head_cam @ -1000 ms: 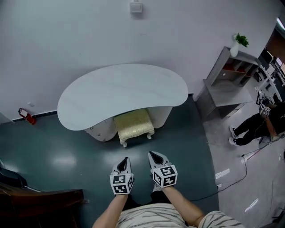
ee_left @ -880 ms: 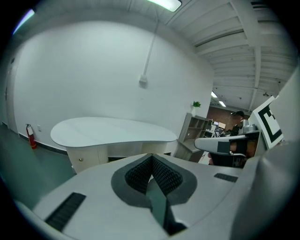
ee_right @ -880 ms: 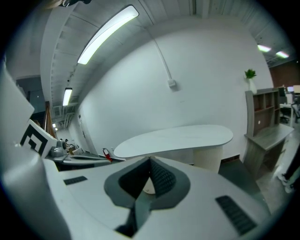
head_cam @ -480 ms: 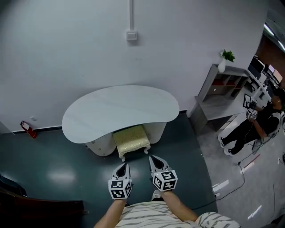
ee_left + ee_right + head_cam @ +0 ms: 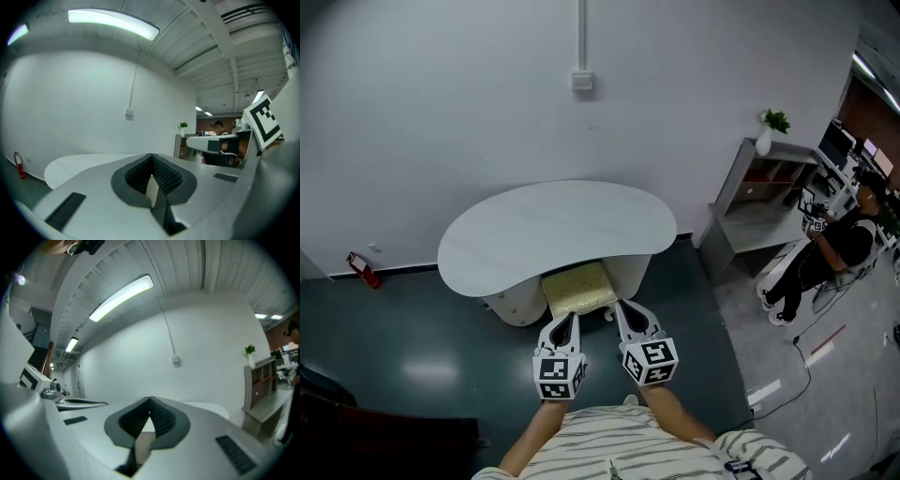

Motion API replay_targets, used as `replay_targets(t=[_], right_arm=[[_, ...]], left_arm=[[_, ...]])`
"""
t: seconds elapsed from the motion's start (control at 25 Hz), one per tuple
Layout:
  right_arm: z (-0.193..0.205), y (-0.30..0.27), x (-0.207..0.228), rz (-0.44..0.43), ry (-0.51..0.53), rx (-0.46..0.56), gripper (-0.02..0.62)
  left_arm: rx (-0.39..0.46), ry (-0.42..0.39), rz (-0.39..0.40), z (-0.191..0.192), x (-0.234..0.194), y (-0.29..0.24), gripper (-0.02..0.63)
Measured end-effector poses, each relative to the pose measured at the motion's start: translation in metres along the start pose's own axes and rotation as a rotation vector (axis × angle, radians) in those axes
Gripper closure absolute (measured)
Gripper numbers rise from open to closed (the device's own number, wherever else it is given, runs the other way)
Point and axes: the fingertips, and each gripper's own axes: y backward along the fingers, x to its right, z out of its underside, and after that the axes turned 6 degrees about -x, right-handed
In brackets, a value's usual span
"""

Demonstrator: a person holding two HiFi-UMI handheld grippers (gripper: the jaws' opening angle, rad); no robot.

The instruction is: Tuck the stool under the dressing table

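While both tools hang side by side just ahead of the person's striped shirt point(image 5: 619, 445), the left gripper point(image 5: 565, 319) and the right gripper point(image 5: 624, 307) each have jaws pressed together at the tips, nothing pinched between them. Just past those tips the stool point(image 5: 578, 287), with its yellow cushion, stands mostly tucked under the near edge of the white kidney-shaped dressing table point(image 5: 553, 230), only its front strip showing over the dark green floor point(image 5: 403, 347). Farther off: white wall with a switch box point(image 5: 582, 82), a red fire extinguisher point(image 5: 364, 270) low at left, a grey shelf unit point(image 5: 759, 192) with a potted plant point(image 5: 772, 127) at right, and a seated person point(image 5: 830, 248) beyond.
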Motion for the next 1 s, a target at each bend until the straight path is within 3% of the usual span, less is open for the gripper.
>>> replay_targets(t=[0.28,0.6,1.0], right_arm=[[-0.054,0.005,-0.022,-0.028,0.046,0.103,0.581],[-0.091,0.020,-0.035,-0.020,0.098,0.208,0.582],[-0.089,0.026,-0.036,-0.046,0.098,0.204,0.582]], left_arm=[[0.113,-0.011,0.020,-0.060,0.000,0.015,0.600],[0.186,-0.054,0.035,-0.098,0.013,0.027,0.600],[0.196,-0.057,0.024,-0.101,0.013,0.030,0.600]])
